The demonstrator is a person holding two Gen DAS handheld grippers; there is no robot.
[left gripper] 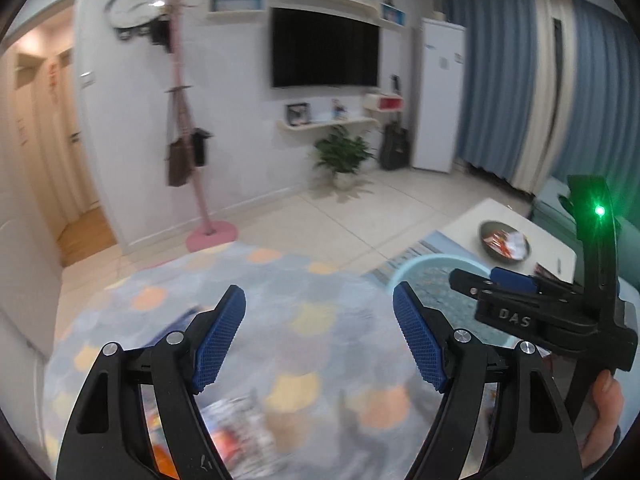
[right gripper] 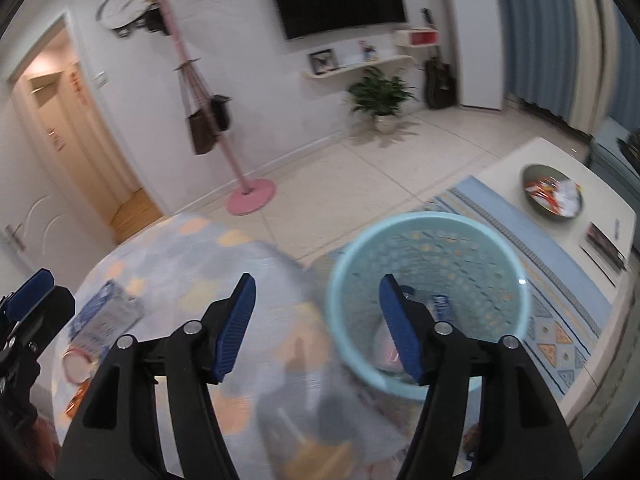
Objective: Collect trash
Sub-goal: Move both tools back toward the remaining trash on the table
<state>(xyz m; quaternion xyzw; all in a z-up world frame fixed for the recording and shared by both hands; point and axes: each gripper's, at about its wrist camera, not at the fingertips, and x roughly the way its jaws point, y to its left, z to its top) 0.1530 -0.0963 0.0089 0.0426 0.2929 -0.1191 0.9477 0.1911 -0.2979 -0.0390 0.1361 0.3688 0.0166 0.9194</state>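
Both my grippers gaped empty: left gripper [left gripper: 319,334], right gripper [right gripper: 317,328]. Wrappers [right gripper: 102,320] lay left of the right one, nearer my left; wastebasket [right gripper: 430,224] just ahead-right.

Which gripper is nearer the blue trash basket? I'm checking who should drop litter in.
Right. The right gripper hangs open at the basket rim; the left gripper is open over the round table beside it.

A light blue plastic bin [right gripper: 430,296] with a perforated wall stands upright on the floor, just beside the round desk [right gripper: 192,280]. Some litter already lies at its bottom, blurred. On the desk lie a blue-and-white wrapper [right gripper: 106,316], a round lid [right gripper: 76,366] and orange scraps [right gripper: 76,400].
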